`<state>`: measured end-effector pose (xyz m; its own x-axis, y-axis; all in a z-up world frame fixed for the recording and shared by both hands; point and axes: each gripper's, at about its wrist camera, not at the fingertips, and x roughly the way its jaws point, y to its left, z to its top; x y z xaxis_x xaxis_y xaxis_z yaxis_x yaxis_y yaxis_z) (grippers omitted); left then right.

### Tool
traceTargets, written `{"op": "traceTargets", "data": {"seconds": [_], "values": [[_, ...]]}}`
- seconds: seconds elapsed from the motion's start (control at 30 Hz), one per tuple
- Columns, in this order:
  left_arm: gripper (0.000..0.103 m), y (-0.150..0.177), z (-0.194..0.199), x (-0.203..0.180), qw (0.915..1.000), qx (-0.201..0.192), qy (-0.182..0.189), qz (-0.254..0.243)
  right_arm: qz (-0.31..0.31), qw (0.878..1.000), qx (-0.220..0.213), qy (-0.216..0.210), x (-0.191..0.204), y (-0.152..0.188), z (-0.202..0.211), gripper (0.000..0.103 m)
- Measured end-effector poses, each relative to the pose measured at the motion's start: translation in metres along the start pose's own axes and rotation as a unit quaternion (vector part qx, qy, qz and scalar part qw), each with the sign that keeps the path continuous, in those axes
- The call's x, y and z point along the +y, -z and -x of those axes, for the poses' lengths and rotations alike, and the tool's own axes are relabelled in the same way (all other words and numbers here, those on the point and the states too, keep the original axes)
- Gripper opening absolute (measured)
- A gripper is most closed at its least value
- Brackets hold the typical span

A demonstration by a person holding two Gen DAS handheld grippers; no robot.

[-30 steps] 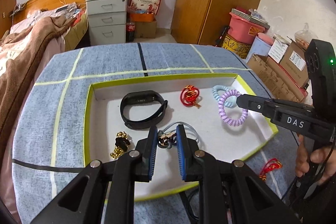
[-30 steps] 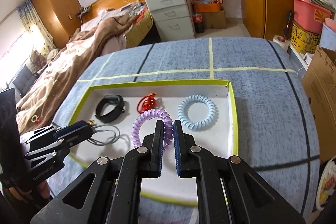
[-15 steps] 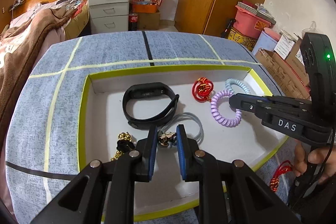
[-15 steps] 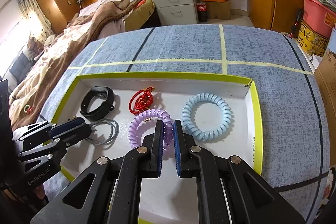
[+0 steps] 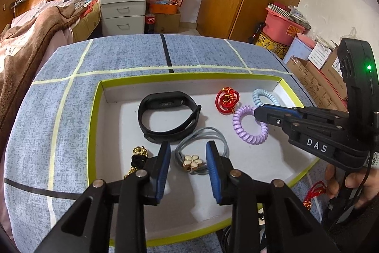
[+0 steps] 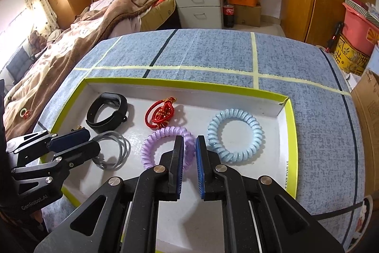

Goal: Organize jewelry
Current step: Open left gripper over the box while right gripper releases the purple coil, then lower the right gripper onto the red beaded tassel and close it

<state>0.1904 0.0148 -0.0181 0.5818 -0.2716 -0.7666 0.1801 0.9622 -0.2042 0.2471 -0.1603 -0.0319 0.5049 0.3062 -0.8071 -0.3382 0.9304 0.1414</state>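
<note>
The left tongs (image 5: 188, 159) have just been opening, freeing the flower hair tie (image 5: 193, 161) near the tray's (image 5: 93, 134) front edge, while the right tongs (image 6: 189, 146), clenched on the purple coil (image 6: 154, 144), could drag it into neighbours.

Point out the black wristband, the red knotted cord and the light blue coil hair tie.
black wristband (image 5: 167, 103): left wrist view, on its flat top section.
red knotted cord (image 6: 163, 114): right wrist view, on the central knot.
light blue coil hair tie (image 6: 257, 132): right wrist view, on the right side of the coil.
</note>
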Motion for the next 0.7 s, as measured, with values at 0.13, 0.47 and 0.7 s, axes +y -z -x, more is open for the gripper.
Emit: {"op": "traceTargets", "data": {"seconds": [0.13,0.47,0.7], "values": [[0.036,0.001,0.007,-0.001,1.0,-0.006,0.0,-0.002,-0.006,1.0,-0.01,-0.006,-0.001,0.0,0.005,0.014],[0.047,0.008,0.028,-0.004,0.9997,-0.023,0.0,0.005,-0.012,0.999,-0.032,-0.013,0.003,0.008,0.029,0.045],[0.048,0.023,0.054,-0.012,0.9992,-0.04,0.004,-0.001,-0.032,0.997,-0.061,-0.019,0.0,0.031,0.062,0.045]]}}
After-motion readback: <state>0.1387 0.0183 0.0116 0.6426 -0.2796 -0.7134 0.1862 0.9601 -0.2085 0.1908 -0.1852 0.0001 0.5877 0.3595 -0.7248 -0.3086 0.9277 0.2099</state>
